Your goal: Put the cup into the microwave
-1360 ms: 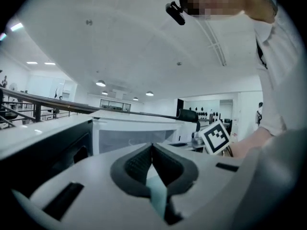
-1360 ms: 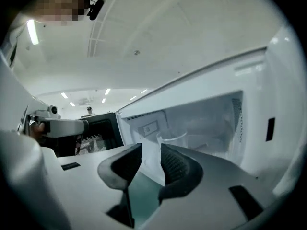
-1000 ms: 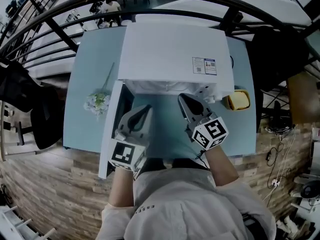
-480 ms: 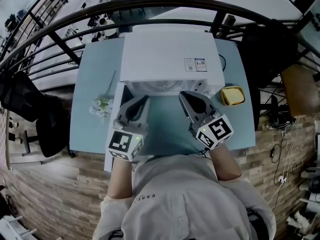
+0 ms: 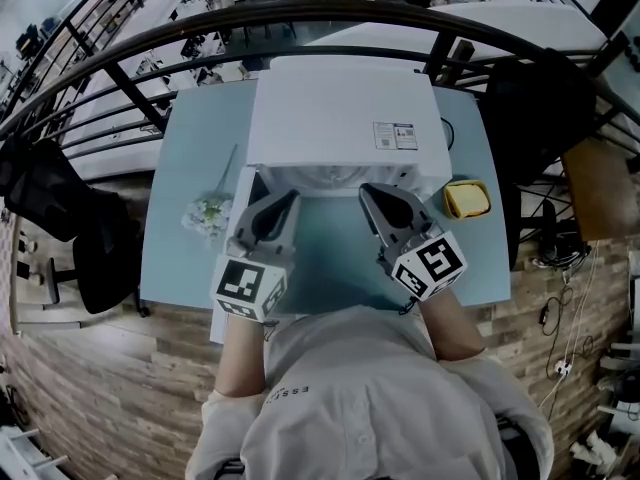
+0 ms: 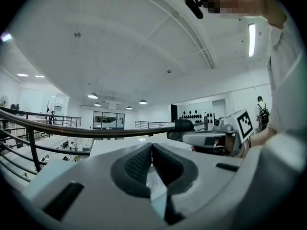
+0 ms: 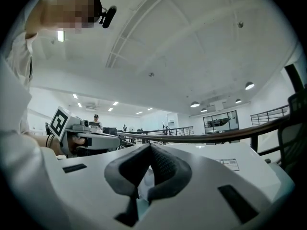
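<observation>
Two claws are pressed together with nothing between them. The left claw point(image 5: 288, 199) and right claw point(image 5: 368, 191) sit side by side, just near of the white microwave point(image 5: 340, 108) on the desk point(image 5: 190, 158). Its door point(image 5: 240, 190) hangs open at the left. No view lets me make out the cup.

The open microwave door point(image 5: 238, 196) stands close beside the left gripper point(image 5: 289, 202).

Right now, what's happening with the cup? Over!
Jaws shut, empty, on left gripper and right gripper. The microwave door: open. No cup made out; a yellow thing sits right of the microwave. Only the grippers stand before the opening.
</observation>
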The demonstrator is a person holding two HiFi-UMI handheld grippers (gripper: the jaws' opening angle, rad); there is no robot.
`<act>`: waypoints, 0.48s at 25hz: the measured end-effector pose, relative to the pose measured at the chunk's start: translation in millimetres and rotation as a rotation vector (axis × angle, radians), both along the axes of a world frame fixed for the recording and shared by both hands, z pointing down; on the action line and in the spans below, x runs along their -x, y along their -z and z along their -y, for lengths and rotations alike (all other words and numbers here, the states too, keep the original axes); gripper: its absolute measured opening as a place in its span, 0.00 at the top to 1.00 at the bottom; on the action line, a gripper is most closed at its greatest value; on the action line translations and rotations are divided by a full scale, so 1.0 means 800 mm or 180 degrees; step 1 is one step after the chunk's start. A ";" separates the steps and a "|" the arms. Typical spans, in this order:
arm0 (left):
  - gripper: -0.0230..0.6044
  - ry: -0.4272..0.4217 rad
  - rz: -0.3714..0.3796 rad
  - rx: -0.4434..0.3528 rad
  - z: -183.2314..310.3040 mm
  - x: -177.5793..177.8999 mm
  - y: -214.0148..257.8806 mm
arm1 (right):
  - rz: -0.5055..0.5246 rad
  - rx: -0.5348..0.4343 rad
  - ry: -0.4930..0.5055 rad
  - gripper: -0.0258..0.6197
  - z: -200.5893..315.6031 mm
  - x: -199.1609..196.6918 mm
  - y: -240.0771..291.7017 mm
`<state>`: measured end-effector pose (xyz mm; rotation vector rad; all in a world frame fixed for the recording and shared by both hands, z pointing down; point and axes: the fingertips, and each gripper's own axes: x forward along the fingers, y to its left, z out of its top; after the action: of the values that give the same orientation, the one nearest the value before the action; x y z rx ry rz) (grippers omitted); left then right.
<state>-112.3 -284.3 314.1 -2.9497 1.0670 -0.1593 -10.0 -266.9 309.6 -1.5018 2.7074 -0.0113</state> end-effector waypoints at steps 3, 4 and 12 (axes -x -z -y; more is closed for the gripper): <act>0.96 0.0024 -0.0002 0.0009 0.004 0.002 0.000 | -0.0006 0.0030 -0.0029 0.94 0.004 -0.002 -0.002; 0.96 0.0027 -0.0005 0.0014 0.005 0.002 0.000 | -0.0009 0.0039 -0.0034 0.94 0.005 -0.002 -0.003; 0.96 0.0011 -0.0002 0.0070 0.013 -0.001 -0.006 | 0.0015 0.0089 0.0011 0.94 0.011 0.000 -0.008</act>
<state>-111.6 -294.6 319.2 -2.9677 1.0774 -0.1710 -10.2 -276.1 315.9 -1.5025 2.7174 -0.0528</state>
